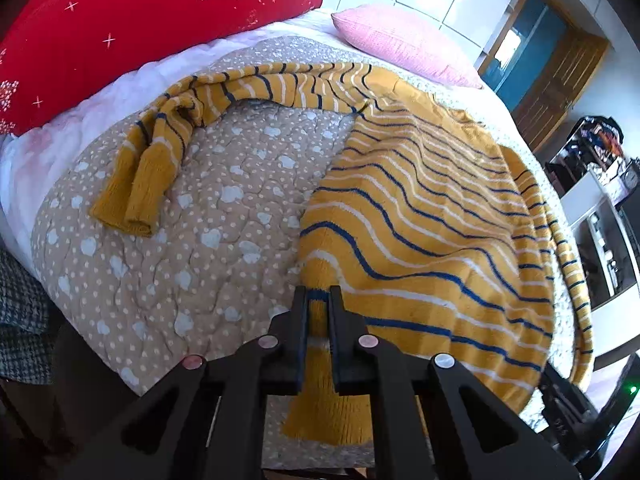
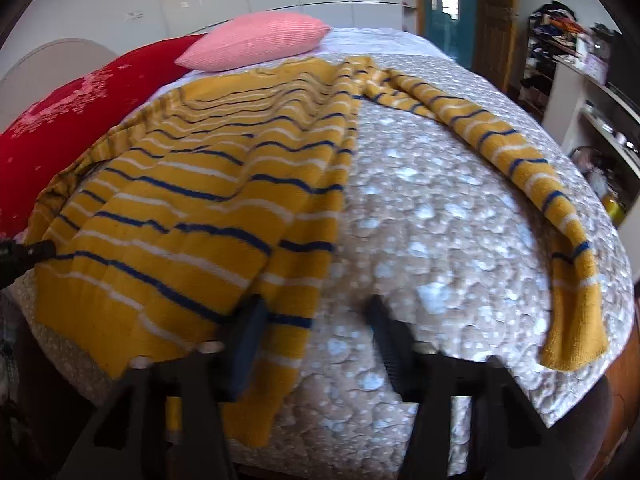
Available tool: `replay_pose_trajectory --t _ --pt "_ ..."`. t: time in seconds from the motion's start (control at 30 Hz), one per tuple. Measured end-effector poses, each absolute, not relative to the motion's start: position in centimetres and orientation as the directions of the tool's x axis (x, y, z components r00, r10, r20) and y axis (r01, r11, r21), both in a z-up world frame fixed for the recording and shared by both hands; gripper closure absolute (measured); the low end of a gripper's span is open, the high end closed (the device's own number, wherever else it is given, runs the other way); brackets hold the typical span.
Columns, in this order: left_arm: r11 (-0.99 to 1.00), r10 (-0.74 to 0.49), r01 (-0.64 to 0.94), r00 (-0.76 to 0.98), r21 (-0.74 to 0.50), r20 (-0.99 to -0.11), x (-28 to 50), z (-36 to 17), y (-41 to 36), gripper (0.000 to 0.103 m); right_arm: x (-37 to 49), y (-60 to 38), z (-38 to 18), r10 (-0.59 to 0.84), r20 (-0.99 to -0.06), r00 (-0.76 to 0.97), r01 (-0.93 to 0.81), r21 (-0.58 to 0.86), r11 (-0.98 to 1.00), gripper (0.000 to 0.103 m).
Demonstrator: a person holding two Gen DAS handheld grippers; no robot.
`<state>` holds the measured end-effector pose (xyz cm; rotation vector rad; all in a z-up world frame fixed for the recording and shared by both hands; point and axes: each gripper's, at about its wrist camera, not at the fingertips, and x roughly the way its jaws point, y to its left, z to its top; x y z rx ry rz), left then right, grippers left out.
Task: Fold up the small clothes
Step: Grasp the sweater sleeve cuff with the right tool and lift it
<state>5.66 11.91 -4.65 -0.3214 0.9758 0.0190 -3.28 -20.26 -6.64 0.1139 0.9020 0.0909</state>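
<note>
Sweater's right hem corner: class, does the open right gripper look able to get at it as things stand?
Probably yes. The right gripper is open at the sweater hem, one finger already over the fabric, and nothing lies between; the view is blurred.

**Open quilt flanking a spread sweater**

Bare quilt (image 2: 432,208) is lying open between the striped sweater (image 2: 192,200) and its outstretched sleeve (image 2: 520,152), giving passage. A red pillow (image 1: 132,24) and pink pillow (image 1: 400,40) are blocking the bed's far end.
</note>
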Motion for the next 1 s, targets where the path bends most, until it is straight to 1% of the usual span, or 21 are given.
replay_pose_trajectory --t 0.03,0.07,0.13,0.2,0.27,0.33,0.37,0.4,0.43,0.5,0.57,0.6,0.63,0.77,0.87,0.9,0.93,0.97,1.0 --pt "0.952 -0.124 -0.162 0.571 -0.259 -0.812 5.4 -4.3 12.0 0.094 -3.2 -20.0 -6.6 0.152 -0.778 0.610 -0.057 0.147 0.987 0.092" --pt "0.952 -0.119 -0.165 0.579 -0.259 -0.806 5.2 -3.9 12.1 0.094 -3.2 -19.7 -6.4 0.147 -0.775 0.614 -0.064 0.137 0.989 0.092" --pt "0.951 -0.107 -0.172 0.598 -0.258 -0.794 4.7 -3.1 12.4 0.094 -3.6 -20.3 -5.7 0.157 -0.771 0.617 -0.063 0.150 0.987 0.099" --pt "0.952 -0.090 -0.177 0.621 -0.251 -0.779 4.1 -2.1 12.9 0.094 -4.2 -21.9 -5.1 0.127 -0.778 0.615 -0.021 0.145 0.989 0.099" --pt "0.956 -0.068 -0.179 0.636 -0.233 -0.769 3.7 -1.3 13.2 0.094 -5.4 -24.0 -4.9 0.069 -0.790 0.610 0.039 0.117 0.992 0.099" --pt "0.962 -0.045 -0.178 0.640 -0.205 -0.767 3.6 -1.1 13.2 0.090 -6.6 -25.6 -4.9 0.040 -0.796 0.604 0.078 0.108 0.991 0.099" --pt "0.964 -0.039 -0.177 0.640 -0.197 -0.768 3.6 -1.0 13.1 0.084 -7.1 -26.4 -4.8 0.027 -0.796 0.604 0.098 0.108 0.989 0.099" --pt "0.966 -0.038 -0.173 0.638 -0.191 -0.769 3.6 -1.1 13.0 0.081 -7.6 -27.4 -4.5 -0.010 -0.792 0.611 0.129 0.087 0.988 0.099" --pt "0.968 -0.040 -0.168 0.637 -0.189 -0.770 3.4 -1.1 12.9 0.080 -8.3 -28.6 -4.0 -0.032 -0.779 0.626 0.153 0.082 0.985 0.099" --pt "0.971 -0.057 -0.147 0.629 -0.191 -0.775 3.6 -1.3 12.3 0.078 -9.2 -30.9 -2.9 -0.040 -0.756 0.653 0.192 0.115 0.975 0.098" --pt "0.974 -0.069 -0.128 0.624 -0.189 -0.778 3.6 -1.4 11.6 0.075 -9.9 -33.5 -2.3 -0.070 -0.740 0.669 0.244 0.130 0.961 0.083" --pt "0.975 -0.074 -0.119 0.623 -0.187 -0.779 3.7 -1.5 11.2 0.073 -10.1 -34.5 -2.1 -0.093 -0.730 0.678 0.264 0.123 0.957 0.063" --pt "0.976 -0.077 -0.112 0.621 -0.186 -0.780 3.7 -1.5 10.8 0.072 -10.1 -35.1 -2.1 -0.114 -0.721 0.683 0.273 0.108 0.956 0.051" --pt "0.981 -0.095 -0.077 0.607 -0.177 -0.789 3.8 -1.8 9.1 0.071 -9.0 -35.3 -3.2 -0.124 -0.717 0.686 0.222 0.044 0.974 0.050" --pt "0.986 -0.103 -0.042 0.600 -0.160 -0.793 3.8 -1.8 7.9 0.070 -7.7 -34.5 -5.0 -0.178 -0.725 0.665 0.195 -0.062 0.979 0.050" --pt "0.987 -0.109 -0.029 0.599 -0.157 -0.794 3.8 -1.7 7.5 0.068 -7.2 -34.7 -5.7 -0.187 -0.738 0.649 0.193 -0.078 0.978 0.051" --pt "0.988 -0.111 -0.022 0.598 -0.155 -0.793 3.8 -1.6 7.3 0.068 -6.7 -35.2 -6.0 -0.177 -0.756 0.631 0.195 -0.067 0.979 0.078" --pt "0.988 -0.113 -0.016 0.599 -0.152 -0.793 3.7 -1.5 7.1 0.067 -6.4 -35.9 -6.0 -0.150 -0.769 0.622 0.199 -0.030 0.979 0.095" --pt "0.989 -0.114 -0.009 0.601 -0.149 -0.791 3.7 -1.3 6.9 0.067 -6.5 -37.3 -5.2 -0.098 -0.766 0.636 0.215 0.054 0.975 0.094"
